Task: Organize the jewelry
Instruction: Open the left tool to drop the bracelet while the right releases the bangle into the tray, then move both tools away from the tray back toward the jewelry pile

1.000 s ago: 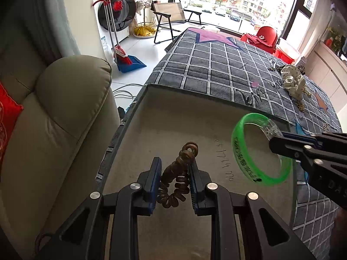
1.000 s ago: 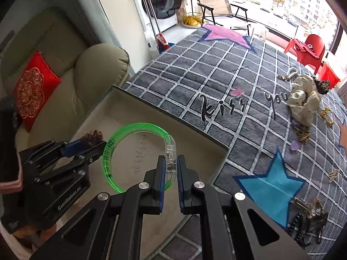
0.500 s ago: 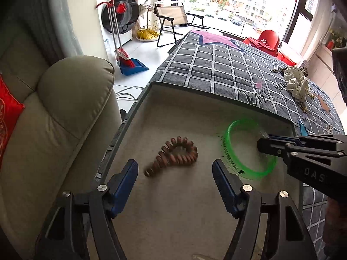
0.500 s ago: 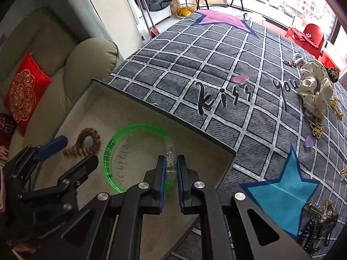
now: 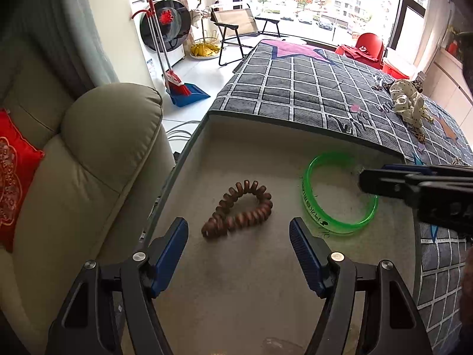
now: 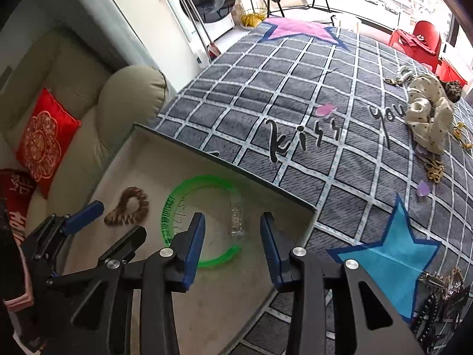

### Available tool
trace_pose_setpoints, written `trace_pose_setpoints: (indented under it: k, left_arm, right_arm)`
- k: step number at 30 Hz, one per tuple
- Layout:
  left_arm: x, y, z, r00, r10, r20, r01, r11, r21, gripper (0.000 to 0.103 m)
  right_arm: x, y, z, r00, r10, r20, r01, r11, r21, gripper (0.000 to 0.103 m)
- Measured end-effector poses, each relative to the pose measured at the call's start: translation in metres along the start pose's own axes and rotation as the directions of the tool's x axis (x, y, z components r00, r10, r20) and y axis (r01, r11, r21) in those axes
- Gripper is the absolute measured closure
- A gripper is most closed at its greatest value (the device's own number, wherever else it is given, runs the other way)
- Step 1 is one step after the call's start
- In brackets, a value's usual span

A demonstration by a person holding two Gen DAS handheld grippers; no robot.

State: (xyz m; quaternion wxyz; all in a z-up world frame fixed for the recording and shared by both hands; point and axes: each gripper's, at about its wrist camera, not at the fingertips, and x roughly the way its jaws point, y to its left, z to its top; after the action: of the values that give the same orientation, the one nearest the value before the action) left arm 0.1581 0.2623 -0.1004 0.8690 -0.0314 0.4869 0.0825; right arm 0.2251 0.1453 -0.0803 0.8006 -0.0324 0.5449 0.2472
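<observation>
Beige leather armchair (image 5: 88,159) fills the left of the left wrist view, red embroidered cushion (image 5: 11,183) at its far left edge. Upper centre: front-load washing machine (image 5: 161,26), red broom with blue dustpan (image 5: 184,90) leaning below it, folding chair (image 5: 239,26) by the window. Grey checked bedspread (image 6: 295,94) spans the upper right.

Left wrist view looks steeply down from close above the beige tray (image 5: 266,281), facing the window at 12 o'clock. Right wrist view looks down from close over the tray's (image 6: 236,310) right corner. Both share the tray floor, checked blanket (image 5: 295,88) and armchair (image 6: 88,103).
</observation>
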Motion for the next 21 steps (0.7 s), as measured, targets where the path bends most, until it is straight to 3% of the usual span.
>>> trace_pose_setpoints:
  k: [6, 7, 8, 15, 21]
  left_arm:
    - [-0.008, 0.001, -0.004, 1.0, 0.008, 0.007, -0.008, 1.0, -0.011, 0.028]
    - [-0.01, 0.002, -0.005, 1.0, 0.013, 0.011, -0.012, 1.0, -0.014, 0.006]
    - [-0.012, 0.002, -0.006, 1.0, 0.017, 0.02, -0.016, 1.0, -0.018, 0.0]
    - [-0.027, -0.001, -0.013, 0.999, 0.03, 0.044, -0.029, 1.0, -0.011, 0.0]
    - [-0.044, -0.005, -0.017, 0.999, 0.021, 0.048, -0.02, 1.0, -0.014, 0.0]
  right_arm:
    - [-0.02, -0.003, -0.01, 0.999, 0.027, 0.022, -0.027, 0.999, 0.016, 0.055]
    - [-0.023, -0.003, -0.012, 0.999, 0.027, 0.024, -0.027, 1.0, 0.013, 0.055]
    - [-0.025, -0.003, -0.014, 0.999, 0.026, 0.026, -0.026, 1.0, 0.012, 0.055]
    - [-0.045, -0.011, -0.031, 0.999, 0.033, 0.04, -0.035, 0.999, 0.04, 0.054]
    - [-0.065, -0.017, -0.05, 0.997, 0.034, 0.069, -0.038, 0.998, 0.05, 0.035]
